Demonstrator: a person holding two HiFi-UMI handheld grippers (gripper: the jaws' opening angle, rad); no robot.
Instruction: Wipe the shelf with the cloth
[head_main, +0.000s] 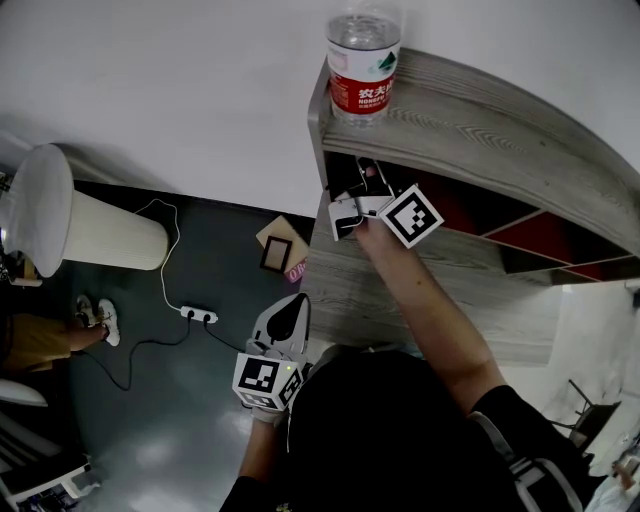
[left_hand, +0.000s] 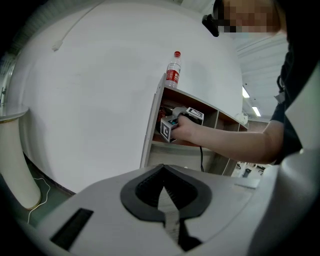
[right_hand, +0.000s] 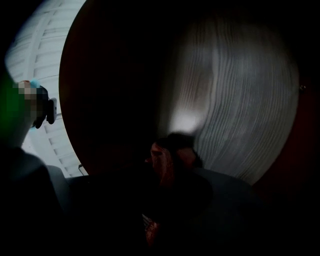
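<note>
Cloth (right_hand: 160, 165) is clamped in the right tool (right_hand: 176, 150), inside the shelf (head_main: 480, 120).

Left gripper (head_main: 292, 318): I read it held low, off the left end of the shelf (head_main: 480, 125), well apart from it; jaws together, nothing between them.
Right arm (head_main: 430, 300): stretched forward to the shelf, forearm bare.
Right gripper (head_main: 352, 200): inside the shelf's upper left compartment; jaws clamped on the cloth (right_hand: 164, 159), dim view.
</note>
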